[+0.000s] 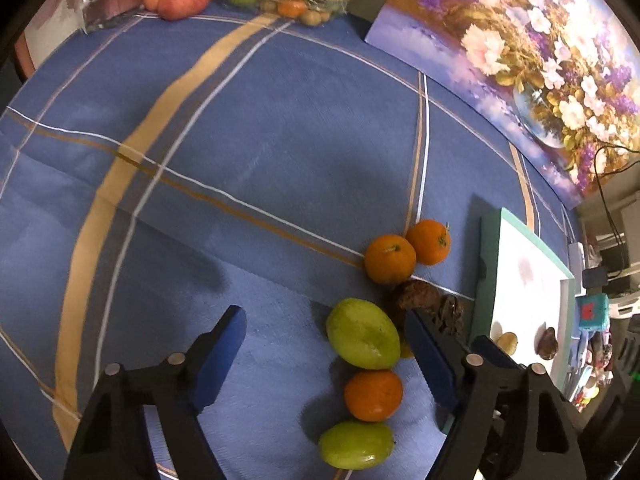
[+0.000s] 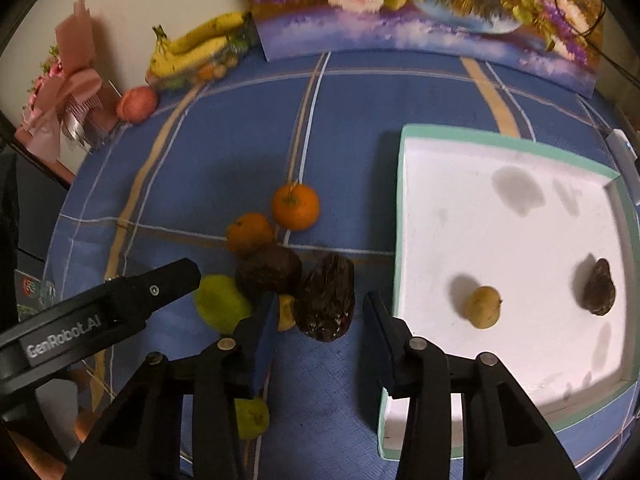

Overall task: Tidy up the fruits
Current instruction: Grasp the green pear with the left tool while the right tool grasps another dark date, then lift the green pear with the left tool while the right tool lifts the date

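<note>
1. the left gripper [image 1: 324,332] hangs over the blue checked tablecloth [image 1: 240,152] with its blue-padded fingers [image 1: 224,356] spread wide and nothing held between them.
2. between and just ahead of those fingers lies a green fruit [image 1: 362,338]; a tangerine [image 1: 373,395] touches its near side, and a 2nd green fruit [image 1: 355,445] sits closest to the camera.
3. 2 more tangerines [image 1: 390,258] touch each other farther out, with 2 dark wrinkled fruits [image 1: 416,294] between them and the green fruit.
4. the right gripper [image 2: 320,320] is also wide open and holds nothing; a dark wrinkled fruit [image 2: 326,298] lies just ahead of the gap between its fingers [image 2: 264,340], touching neither as far as can be seen.
5. beside it to the left sits a rounder dark fruit [image 2: 268,274], touching it.
6. the white tray with a green rim [image 2: 408,132] lies to the right on the cloth, holding a small yellow-brown fruit [image 2: 483,306] and a dark fruit [image 2: 599,293], well apart.
7. at the far edge stand bananas [image 2: 192,50] on a wrapped tray of fruit, a red apple [image 2: 137,104], and a flower painting [image 2: 420,8].
</note>
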Demonstrator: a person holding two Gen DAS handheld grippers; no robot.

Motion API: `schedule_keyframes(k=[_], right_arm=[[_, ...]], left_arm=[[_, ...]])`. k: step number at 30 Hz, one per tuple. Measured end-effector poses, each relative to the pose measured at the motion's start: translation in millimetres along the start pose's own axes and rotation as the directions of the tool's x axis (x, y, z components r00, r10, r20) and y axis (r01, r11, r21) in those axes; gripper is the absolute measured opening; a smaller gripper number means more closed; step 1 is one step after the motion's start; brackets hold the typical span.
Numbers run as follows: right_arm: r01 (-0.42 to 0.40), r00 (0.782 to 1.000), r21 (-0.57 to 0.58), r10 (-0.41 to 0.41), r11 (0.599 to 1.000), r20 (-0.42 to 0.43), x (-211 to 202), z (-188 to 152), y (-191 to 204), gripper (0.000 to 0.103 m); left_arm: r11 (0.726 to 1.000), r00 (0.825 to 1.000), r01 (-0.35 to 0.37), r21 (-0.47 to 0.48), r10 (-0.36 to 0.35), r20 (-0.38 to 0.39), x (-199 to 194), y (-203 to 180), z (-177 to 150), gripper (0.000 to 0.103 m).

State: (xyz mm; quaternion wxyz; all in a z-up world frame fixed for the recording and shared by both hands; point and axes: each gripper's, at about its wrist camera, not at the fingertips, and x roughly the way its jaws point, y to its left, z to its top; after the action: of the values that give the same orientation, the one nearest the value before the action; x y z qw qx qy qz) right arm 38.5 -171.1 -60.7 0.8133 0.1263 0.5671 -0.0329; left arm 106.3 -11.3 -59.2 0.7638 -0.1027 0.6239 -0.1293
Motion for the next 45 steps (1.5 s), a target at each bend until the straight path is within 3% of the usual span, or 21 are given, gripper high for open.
schedule_keyframes(k=[8,12,17,32,40,45], right_arm=[[0.001,1.0,0.002,-0.001,1.0,-0.022,13,-3,-2,0.036],[0.008,1.0,-0.004,-0.008,1.0,-0.014,10,0,-2,0.035],[0.007,1.0,-0.013,-0.007,1.0,0.014,-4,-2,0,0.031],[-0.004,1.0,0.0,0.004,1.0,0.016,-10,-1,-7,0.031],[-0.02,0.997,0.008,0.02,1.0,0.073,-31,5,-10,0.031],[-0.018,0.997,0.0,0.018,1.0,0.073,-34,5,-10,0.03]], left_arm=[[1.0,0.998,0.021,0.006,-0.021,-0.057,13,-6,-4,0.065],[0.997,0.995,0.075,-0.019,-0.076,-0.069,15,-6,-6,0.052],[0.993,0.99,0.115,-0.039,-0.117,-0.075,17,-6,-7,0.044],[0.995,0.995,0.087,-0.043,-0.09,-0.052,5,-3,-5,0.042],[0.996,0.995,0.087,-0.029,-0.085,0.058,-34,-1,3,0.042],[0.996,0.993,0.093,-0.02,-0.091,0.079,-42,-3,5,0.042]])
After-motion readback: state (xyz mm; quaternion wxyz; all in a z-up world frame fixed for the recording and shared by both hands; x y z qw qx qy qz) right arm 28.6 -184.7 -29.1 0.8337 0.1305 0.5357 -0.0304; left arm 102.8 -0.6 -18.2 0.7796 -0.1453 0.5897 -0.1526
